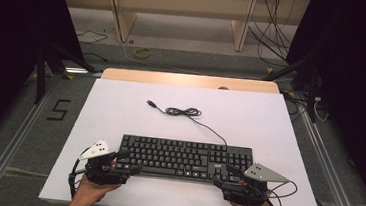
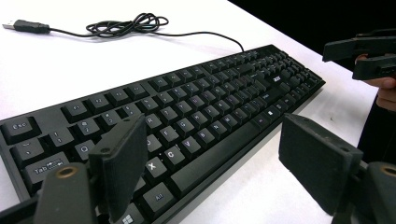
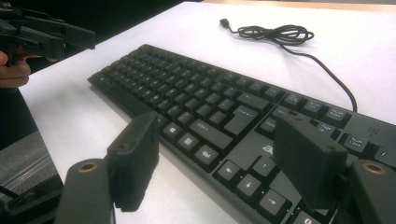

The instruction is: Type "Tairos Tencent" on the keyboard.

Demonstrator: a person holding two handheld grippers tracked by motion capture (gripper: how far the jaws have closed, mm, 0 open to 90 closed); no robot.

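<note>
High view: we hold the left tool [image 1: 128,162] and right tool [image 1: 226,176] wide at the keyboard's [image 1: 183,157] near corners.

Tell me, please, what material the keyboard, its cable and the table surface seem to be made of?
Keyboard: likely matte black plastic, with a dull sheen and printed white legends. Cable: probably rubber or plastic sheathing, since it coils limply. Table surface: smooth matte white, perhaps laminate or painted board; I cannot tell which.

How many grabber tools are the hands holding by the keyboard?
2. The left tool is open at the keyboard's left end. The right tool is open at its right end.
</note>
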